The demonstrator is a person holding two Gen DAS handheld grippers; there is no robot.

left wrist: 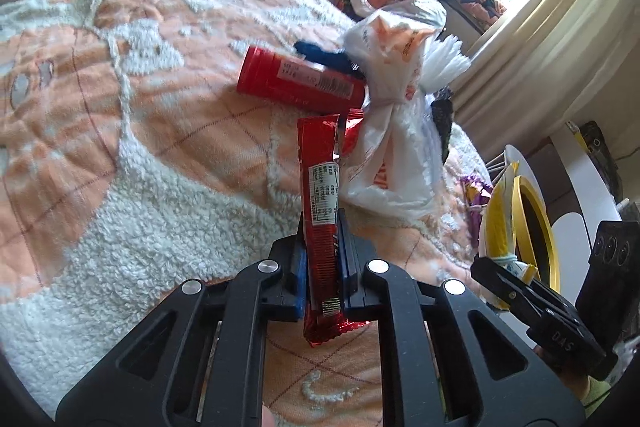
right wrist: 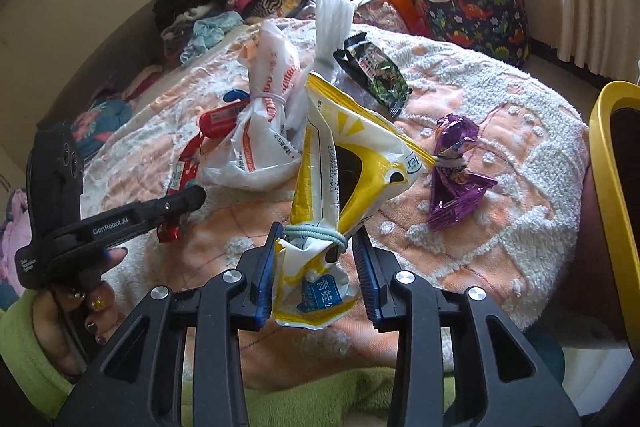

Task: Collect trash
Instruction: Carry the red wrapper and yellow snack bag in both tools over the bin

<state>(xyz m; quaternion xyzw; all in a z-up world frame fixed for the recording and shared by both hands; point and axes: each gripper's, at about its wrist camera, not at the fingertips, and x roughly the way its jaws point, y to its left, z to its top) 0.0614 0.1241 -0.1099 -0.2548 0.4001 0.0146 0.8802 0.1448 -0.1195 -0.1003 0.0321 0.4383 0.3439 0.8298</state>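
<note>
Left tool (left wrist: 323, 227) pinches red wrapper (left wrist: 320, 187); white bag (left wrist: 394, 131) beside.

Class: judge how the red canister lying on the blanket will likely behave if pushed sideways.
The red canister lies on its side and looks round, so it probably rolls. The fluffy blanket likely slows it. The white bag touching one end may stop it.
</note>
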